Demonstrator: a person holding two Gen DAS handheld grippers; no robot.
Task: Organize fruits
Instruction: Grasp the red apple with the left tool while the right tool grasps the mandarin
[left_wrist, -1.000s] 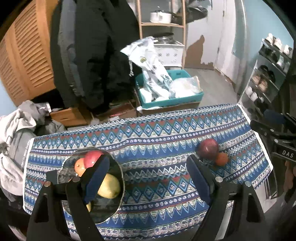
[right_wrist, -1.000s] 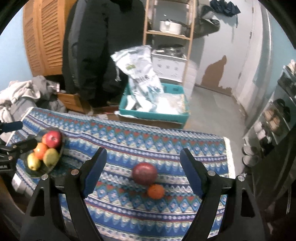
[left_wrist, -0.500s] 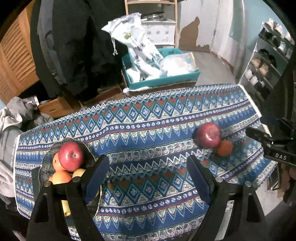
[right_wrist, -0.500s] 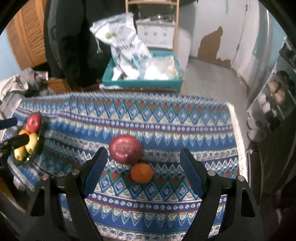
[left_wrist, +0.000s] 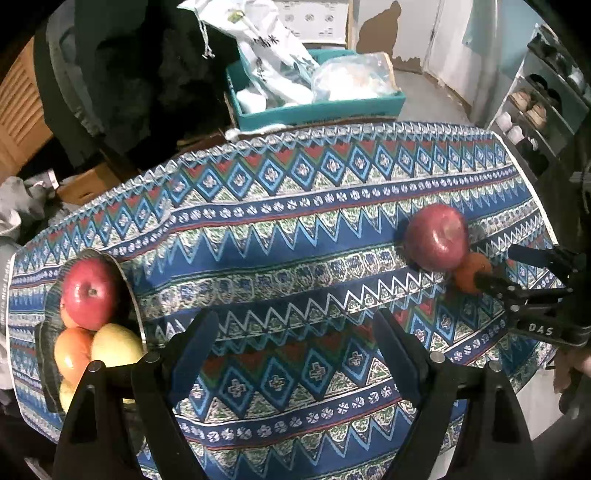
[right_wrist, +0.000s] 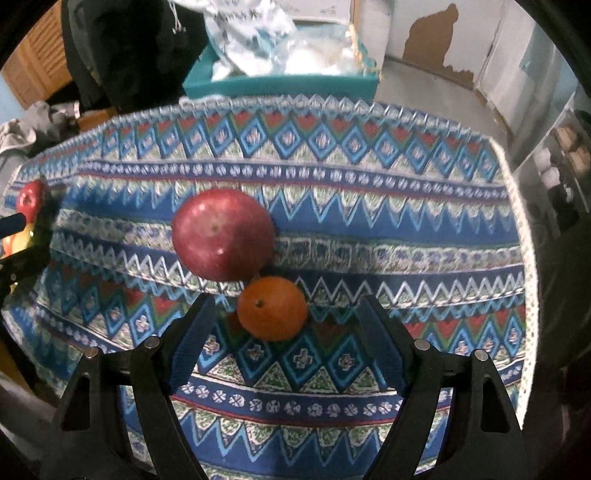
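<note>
A dark red apple (right_wrist: 223, 234) and a small orange (right_wrist: 272, 308) lie touching on the patterned cloth (right_wrist: 369, 221). My right gripper (right_wrist: 286, 328) is open, its jaws wide on either side of the orange, just in front of it. In the left wrist view the apple (left_wrist: 437, 237) and orange (left_wrist: 471, 271) are at the right, with the right gripper (left_wrist: 498, 267) at the orange. My left gripper (left_wrist: 295, 347) is open and empty above the cloth, right of a dark plate (left_wrist: 129, 280) holding a red apple (left_wrist: 90, 293), an orange fruit (left_wrist: 72, 354) and a yellow fruit (left_wrist: 116, 345).
A teal bin (left_wrist: 317, 107) with plastic bags stands on the floor beyond the table's far edge. Dark coats (left_wrist: 147, 74) hang at the back left. A shoe rack (left_wrist: 543, 107) stands at the right. Clothes (left_wrist: 18, 206) are piled at the left.
Both grippers have moved forward and down towards the table. The right gripper has closed in on the orange, which now sits between its open jaws.
</note>
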